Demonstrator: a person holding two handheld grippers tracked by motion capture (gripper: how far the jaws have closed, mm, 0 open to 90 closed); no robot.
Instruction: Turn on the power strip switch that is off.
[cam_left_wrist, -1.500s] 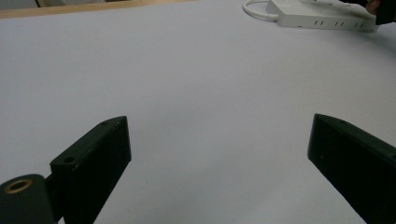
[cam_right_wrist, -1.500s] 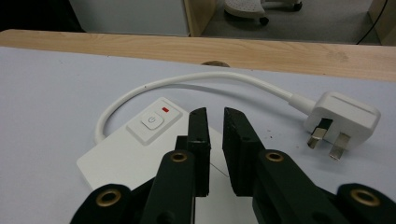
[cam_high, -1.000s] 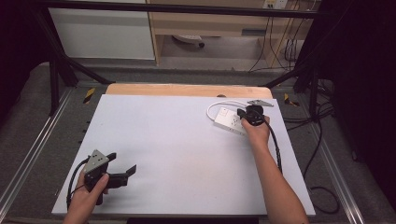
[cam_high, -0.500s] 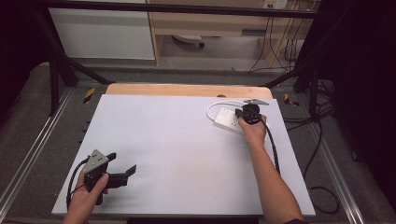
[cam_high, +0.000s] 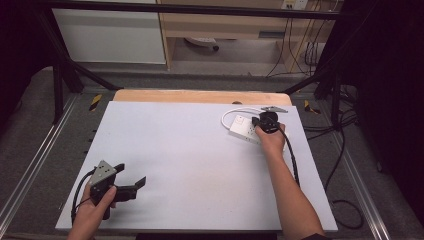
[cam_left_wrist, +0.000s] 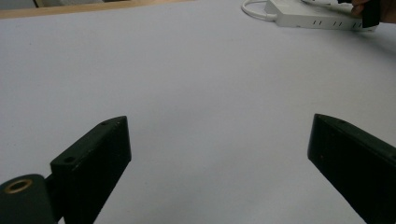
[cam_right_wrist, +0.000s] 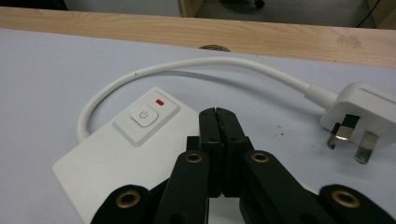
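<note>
The right gripper has its jaws pressed flat together with nothing between them, their tips poised over the top face of the white power strip; whether they touch it cannot be told. Just ahead and to the left of those tips sits the strip's power button with a small red indicator beside it. The strip's white cord loops from its far end around ahead of the jaws to the white plug, which lies on its side to the right of the jaws, metal pins toward the camera. Beyond runs the wooden edge of the white table. The high view gives the wider layout: the right gripper at the far right of the table over the strip, and the left gripper well apart at the near left corner. The left gripper view shows its own jaws spread wide over bare table, holding nothing, with the strip far ahead at upper right. Compared with a second ago, the right gripper has shifted slightly farther along the strip, while the left gripper has stayed where it was.
</note>
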